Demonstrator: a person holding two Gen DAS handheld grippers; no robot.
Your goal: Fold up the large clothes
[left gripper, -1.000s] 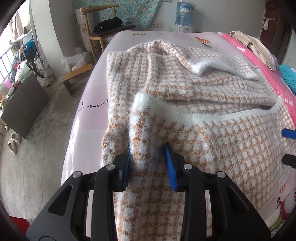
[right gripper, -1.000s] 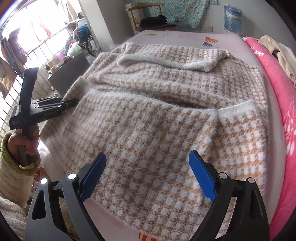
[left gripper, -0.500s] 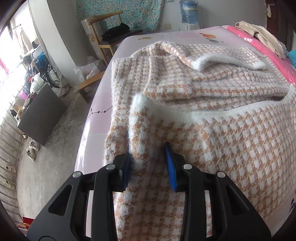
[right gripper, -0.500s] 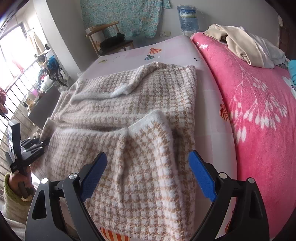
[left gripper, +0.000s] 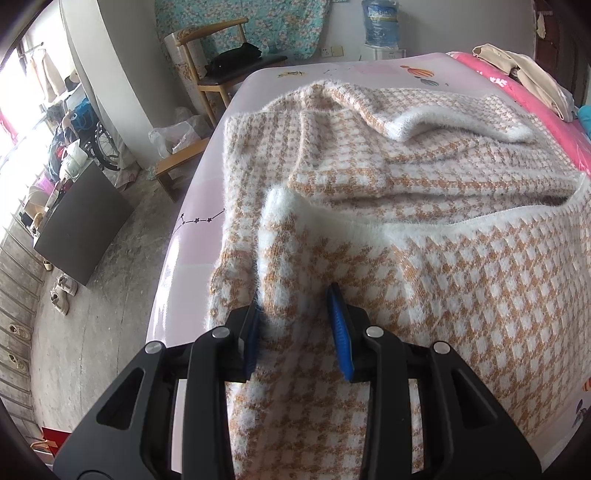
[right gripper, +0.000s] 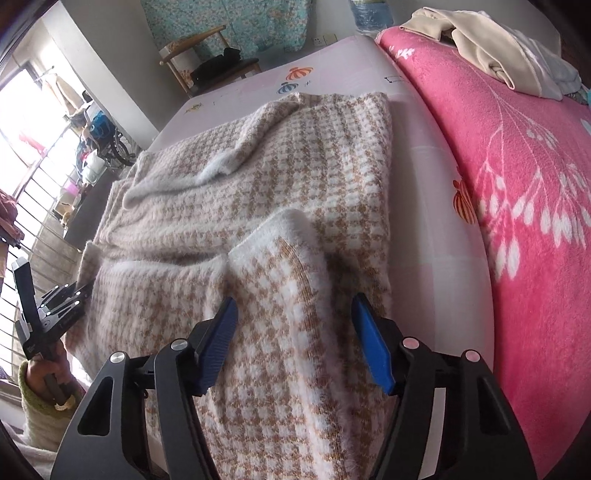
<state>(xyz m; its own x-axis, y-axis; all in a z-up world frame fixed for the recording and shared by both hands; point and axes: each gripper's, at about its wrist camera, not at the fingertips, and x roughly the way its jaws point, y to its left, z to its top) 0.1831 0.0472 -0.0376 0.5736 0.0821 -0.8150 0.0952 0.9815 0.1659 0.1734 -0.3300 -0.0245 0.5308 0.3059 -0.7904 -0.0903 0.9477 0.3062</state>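
Sweater: large fuzzy knit, tan-and-white houndstooth, spread across the pink bedsheet; near hem folded up over the body, white fuzzy edge running across the middle.
Far part: a sleeve lies folded across the top, its white inside turned out.
Left corner of fold: raised in a ridge, bunched between the left gripper pads.
Left gripper: clamped on that sweater corner; fabric fills the narrow gap between the blue pads.
Right corner of fold: a raised white-edged flap sits between the right gripper pads.
Right gripper: jaws closing with the fabric between them; pads do not yet press the cloth, gaps visible on both sides.
Person: hand in a green-cuffed sleeve holds the left gripper at the sweater's left edge, seen from the right wrist view.
Bed, right side: pink floral blanket, cream garments piled on its far end.
Room: wooden chair beyond the bed, water jug by the wall.
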